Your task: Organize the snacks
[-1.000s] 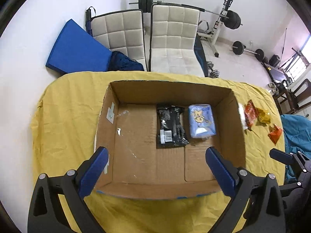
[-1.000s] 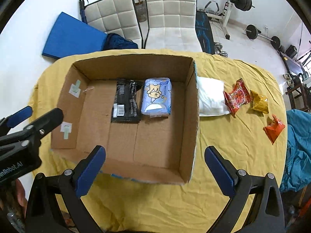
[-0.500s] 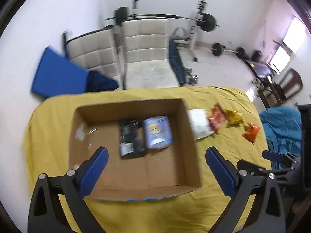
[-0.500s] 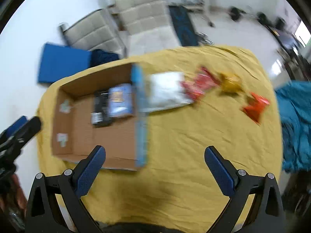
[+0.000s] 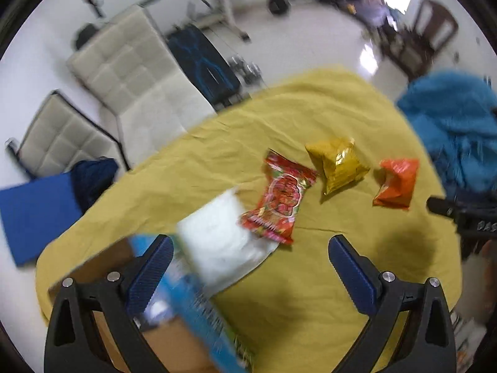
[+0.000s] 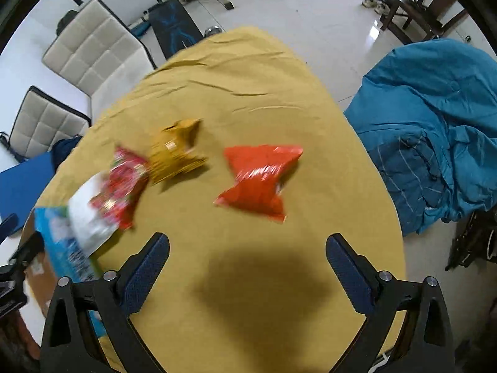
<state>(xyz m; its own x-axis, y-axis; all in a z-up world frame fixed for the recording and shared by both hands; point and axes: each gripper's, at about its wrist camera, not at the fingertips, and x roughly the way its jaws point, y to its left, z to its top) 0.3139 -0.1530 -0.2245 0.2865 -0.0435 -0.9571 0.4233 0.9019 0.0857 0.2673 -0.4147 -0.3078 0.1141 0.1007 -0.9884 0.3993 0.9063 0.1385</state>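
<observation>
A: Where are the snacks that remain?

B: Four packets lie on the yellow tablecloth (image 6: 248, 71), outside the brown cardboard box with the blue printed side (image 5: 198, 320). The crumpled orange foil packet (image 6: 259, 180) is alone, nearest to the right gripper (image 6: 247, 262). The mustard-yellow foil packet (image 6: 177, 152) is just beside the red printed packet (image 6: 124, 186), and the red one lies partly on the flat white pouch (image 5: 220, 242), which is next to the box wall.

A: And the claws?

B: Both are spread wide and hold nothing. The left gripper (image 5: 250, 264) hangs above the white pouch and the red packet; the right one hangs above bare cloth in front of the orange packet.

A: How do such packets probably handle?

B: They look light, soft and puffed with air, and the foil seems slippery. A hard squeeze in the middle may crush what is inside. It seems better to take the orange one across its narrow pinched waist or at a flat sealed end, with a gentle closing.
</observation>
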